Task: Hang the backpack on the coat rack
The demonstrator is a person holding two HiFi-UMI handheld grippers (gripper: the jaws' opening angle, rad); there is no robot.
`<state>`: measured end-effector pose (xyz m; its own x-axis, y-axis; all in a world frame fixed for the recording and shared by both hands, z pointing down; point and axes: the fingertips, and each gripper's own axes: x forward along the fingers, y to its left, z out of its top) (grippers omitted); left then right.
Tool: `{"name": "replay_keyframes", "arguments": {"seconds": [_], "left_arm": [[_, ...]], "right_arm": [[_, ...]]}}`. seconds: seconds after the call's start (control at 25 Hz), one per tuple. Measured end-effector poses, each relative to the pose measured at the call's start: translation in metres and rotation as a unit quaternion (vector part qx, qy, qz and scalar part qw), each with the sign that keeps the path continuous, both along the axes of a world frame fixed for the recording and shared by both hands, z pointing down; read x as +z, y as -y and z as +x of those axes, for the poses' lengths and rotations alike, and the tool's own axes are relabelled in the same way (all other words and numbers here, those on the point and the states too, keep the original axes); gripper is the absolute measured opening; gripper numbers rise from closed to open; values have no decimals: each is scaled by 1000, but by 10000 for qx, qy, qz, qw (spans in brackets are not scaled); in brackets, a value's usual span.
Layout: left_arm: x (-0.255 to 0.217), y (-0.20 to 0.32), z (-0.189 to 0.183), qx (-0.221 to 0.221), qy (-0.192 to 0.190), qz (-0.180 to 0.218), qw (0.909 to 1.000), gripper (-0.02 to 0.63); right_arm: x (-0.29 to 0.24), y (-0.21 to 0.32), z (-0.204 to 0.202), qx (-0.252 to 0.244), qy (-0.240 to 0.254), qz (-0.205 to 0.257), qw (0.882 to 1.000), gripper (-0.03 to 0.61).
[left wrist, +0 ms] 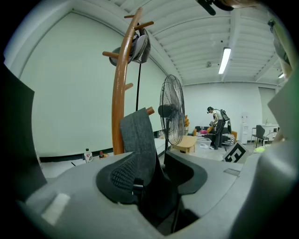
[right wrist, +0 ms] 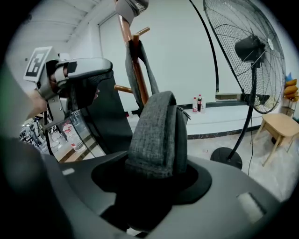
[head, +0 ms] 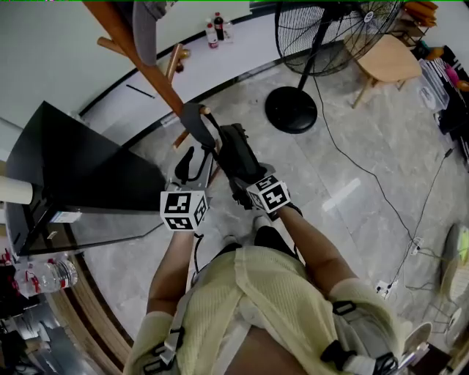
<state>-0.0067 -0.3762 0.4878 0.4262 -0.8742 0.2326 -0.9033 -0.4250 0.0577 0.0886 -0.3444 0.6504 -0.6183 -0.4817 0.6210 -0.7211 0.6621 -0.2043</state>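
The wooden coat rack (head: 146, 69) rises at the upper left, and a grey cap (head: 146, 22) hangs on it. The grey backpack strap (head: 194, 123) loops over a lower peg (head: 204, 111). My left gripper (head: 196, 160) is just below that loop. In the left gripper view the strap (left wrist: 138, 135) runs up between the jaws along one pad, with a gap on the other side, so the left gripper (left wrist: 154, 177) is open. The dark backpack (head: 236, 155) lies in my right gripper (head: 238, 172). Its grey top (right wrist: 156, 135) sits between those wide jaws with room on both sides, so the right gripper (right wrist: 149, 186) is open.
A black cabinet (head: 66, 168) stands close on the left of the rack. A tall floor fan (head: 322, 29) with a round base (head: 292, 110) is to the right, with its cable trailing over the tiles. A wooden stool (head: 388, 58) sits beyond it. Two bottles (head: 215, 29) stand by the wall.
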Motion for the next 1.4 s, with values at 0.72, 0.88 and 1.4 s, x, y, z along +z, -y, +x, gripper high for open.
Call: {"name": "replay_keyframes", "arguments": {"seconds": [0.72,0.88,1.4], "left_arm": [[41,-34,-4,189,-37,-514,9985,155],[44,-38,-5,215,-97,-549,9982,155],[31,-47,-21,37,-851,-697,9939,129]], "right_arm": [[-17,-19,42,642,40,169,9978,291],[-36,-18,51,800,104,350,9961,291],[-118,-9,62,1161,508,1111,9857,247]]}}
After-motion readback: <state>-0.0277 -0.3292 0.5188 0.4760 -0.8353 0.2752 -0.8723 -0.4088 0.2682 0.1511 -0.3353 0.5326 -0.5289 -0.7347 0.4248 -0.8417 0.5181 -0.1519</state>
